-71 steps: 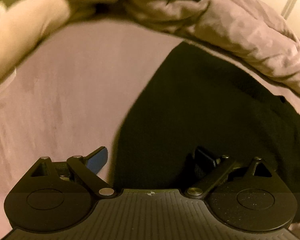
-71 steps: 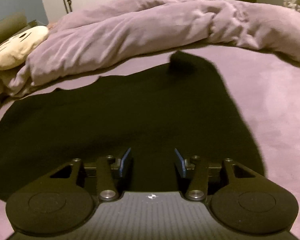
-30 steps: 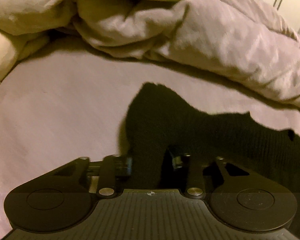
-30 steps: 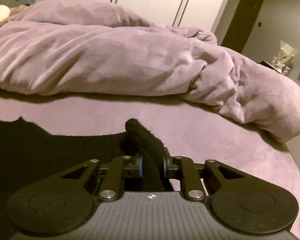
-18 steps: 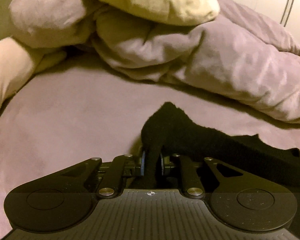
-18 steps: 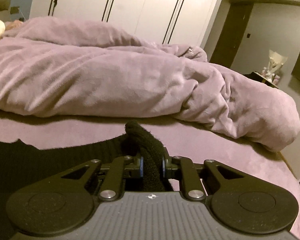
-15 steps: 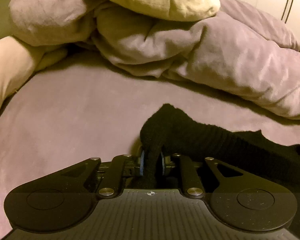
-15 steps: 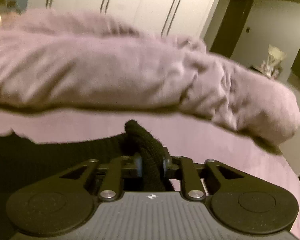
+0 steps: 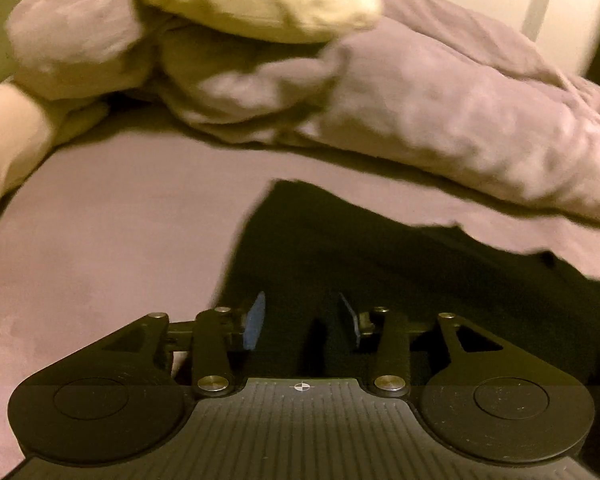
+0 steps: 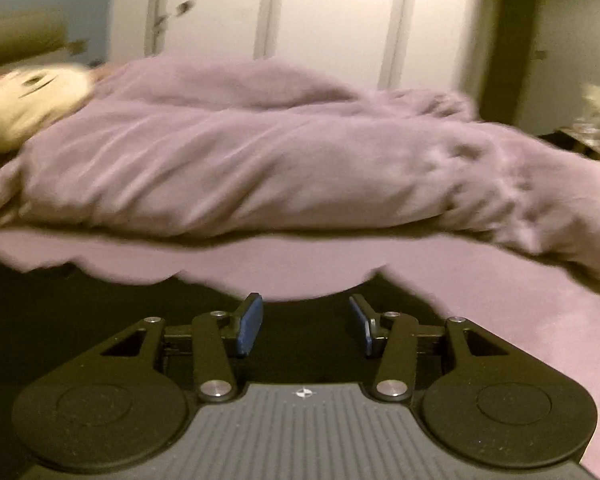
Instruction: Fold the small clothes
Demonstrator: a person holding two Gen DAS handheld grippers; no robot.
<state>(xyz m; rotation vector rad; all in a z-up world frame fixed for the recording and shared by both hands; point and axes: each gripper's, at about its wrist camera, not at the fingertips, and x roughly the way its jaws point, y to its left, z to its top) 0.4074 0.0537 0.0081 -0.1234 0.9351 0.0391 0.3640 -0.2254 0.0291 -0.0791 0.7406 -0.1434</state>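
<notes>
Left wrist view: the black garment [image 9: 400,280] lies flat on the purple sheet [image 9: 100,240], its near-left corner just under the left gripper [image 9: 302,316]. That gripper's jaws have just been opening; they stand apart now, nothing pinched, the cloth only lying beneath them. The right gripper [image 10: 306,320] has likewise just been opening, its blue pads [image 10: 248,322] spread over the garment's far edge, holding nothing.

From here the freshly laid fold could go wrong: I'd guess a pad might snag the knit as a hand pulls away and drag the edge open, or the layers could sit uneven on the soft bed.

The left view shows the garment's left edge and corner against the sheet, and a cream pillow [image 9: 252,4] on the bunched duvet [image 9: 440,112] beyond. The right view shows the wavy far edge instead, plus wardrobe doors [image 10: 300,12] behind the duvet. Both are motion-blurred.
</notes>
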